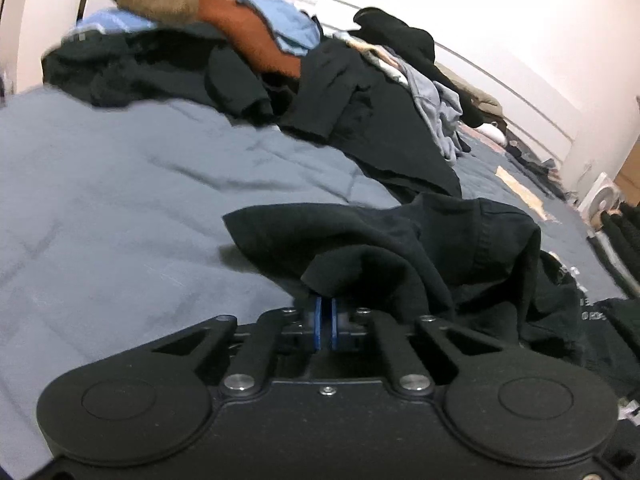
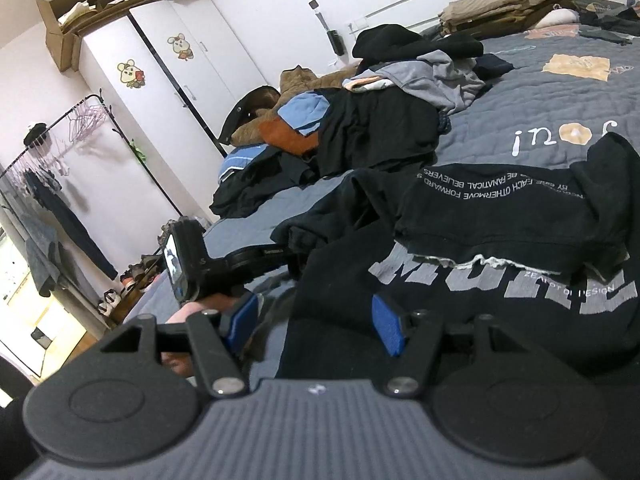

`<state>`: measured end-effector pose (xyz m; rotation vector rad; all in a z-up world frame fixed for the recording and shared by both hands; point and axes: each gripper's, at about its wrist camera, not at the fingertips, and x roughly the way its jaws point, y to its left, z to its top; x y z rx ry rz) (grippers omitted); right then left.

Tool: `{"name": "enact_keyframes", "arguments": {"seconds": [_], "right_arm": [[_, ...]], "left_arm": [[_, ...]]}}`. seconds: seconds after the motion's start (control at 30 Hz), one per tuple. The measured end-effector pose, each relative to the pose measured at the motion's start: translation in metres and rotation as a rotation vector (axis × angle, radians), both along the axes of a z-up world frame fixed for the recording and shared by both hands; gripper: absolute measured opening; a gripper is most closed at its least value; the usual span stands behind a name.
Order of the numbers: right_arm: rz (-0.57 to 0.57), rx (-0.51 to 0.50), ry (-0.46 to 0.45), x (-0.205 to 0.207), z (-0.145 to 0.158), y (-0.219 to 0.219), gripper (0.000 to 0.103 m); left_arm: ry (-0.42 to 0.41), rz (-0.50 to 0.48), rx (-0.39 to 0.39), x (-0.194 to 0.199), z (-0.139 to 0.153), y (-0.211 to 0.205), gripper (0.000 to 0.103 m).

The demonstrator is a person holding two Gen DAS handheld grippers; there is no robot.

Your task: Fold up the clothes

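A black sweatshirt (image 1: pixel 440 240) with grey lettering lies rumpled on the blue-grey bed cover (image 1: pixel 120 200). My left gripper (image 1: pixel 326 308) is shut on a fold of its edge, and the cloth drapes over the blue pads (image 1: pixel 318 320). In the right wrist view the sweatshirt (image 2: pixel 500 232) spreads across the front of the bed, partly folded back on itself. My right gripper (image 2: pixel 316 320) stands open low over its near part; black cloth lies between the blue pads (image 2: pixel 386 328) without being pinched. The left gripper's body (image 2: pixel 224 260), held by a hand (image 2: pixel 192 308), reaches into the sweatshirt from the left.
A pile of unfolded clothes (image 2: pixel 360 120) in black, orange, blue and grey fills the middle of the bed (image 2: pixel 560 92). Folded items (image 2: pixel 500 4) are stacked at the far end. A white wardrobe (image 2: pixel 168 80) and a clothes rack (image 2: pixel 60 160) stand to the left.
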<state>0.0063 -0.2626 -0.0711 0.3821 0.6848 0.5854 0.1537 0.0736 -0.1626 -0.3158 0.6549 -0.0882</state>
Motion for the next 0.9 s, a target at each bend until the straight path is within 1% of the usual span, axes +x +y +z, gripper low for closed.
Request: {"name": "enact_keyframes", "arguments": {"seconds": [0.07, 0.17, 0.23, 0.33, 0.4, 0.47, 0.5, 0.63, 0.7, 0.77, 0.8, 0.83, 0.87, 0.9], "right_arm": [[0.000, 0.001, -0.001, 0.000, 0.001, 0.000, 0.062], [-0.003, 0.002, -0.004, 0.000, 0.002, -0.001, 0.062], [-0.003, 0.005, -0.007, 0.000, 0.003, -0.002, 0.062], [-0.004, 0.009, -0.009, 0.001, 0.004, -0.001, 0.062], [-0.002, 0.012, -0.010, 0.001, 0.004, 0.001, 0.062], [0.002, 0.006, -0.013, 0.000, 0.005, 0.003, 0.062], [0.004, 0.002, -0.014, 0.001, 0.005, 0.004, 0.062], [0.007, 0.000, -0.018, 0.000, 0.008, 0.010, 0.062], [0.014, 0.005, -0.023, 0.000, 0.009, 0.014, 0.062], [0.023, 0.006, -0.025, 0.000, 0.009, 0.017, 0.062], [0.027, 0.006, -0.026, 0.000, 0.010, 0.019, 0.062], [0.032, 0.007, -0.027, 0.000, 0.010, 0.020, 0.062], [0.036, 0.007, -0.027, 0.000, 0.010, 0.022, 0.062], [0.039, 0.007, -0.027, 0.000, 0.010, 0.022, 0.062]], "left_arm": [[0.000, -0.005, 0.024, -0.002, 0.009, 0.003, 0.002], [-0.004, 0.008, 0.113, -0.009, 0.025, 0.012, 0.000], [-0.017, 0.038, 0.148, -0.016, 0.040, 0.025, 0.000], [-0.047, 0.084, 0.141, -0.031, 0.064, 0.050, 0.000], [-0.074, 0.093, 0.106, -0.040, 0.075, 0.065, 0.000], [-0.096, 0.053, 0.040, -0.043, 0.075, 0.071, 0.000], [-0.088, 0.032, 0.035, -0.042, 0.072, 0.069, 0.001], [-0.035, -0.049, 0.082, -0.033, 0.051, 0.049, 0.002], [-0.017, -0.083, 0.076, -0.027, 0.041, 0.039, 0.002], [-0.013, -0.099, 0.065, -0.023, 0.032, 0.032, 0.005], [-0.006, -0.096, 0.062, -0.021, 0.028, 0.030, 0.012], [0.004, -0.090, 0.057, -0.019, 0.024, 0.028, 0.028], [0.006, -0.081, 0.046, -0.017, 0.021, 0.028, 0.034], [-0.006, -0.075, 0.032, -0.017, 0.018, 0.029, 0.037]]}}
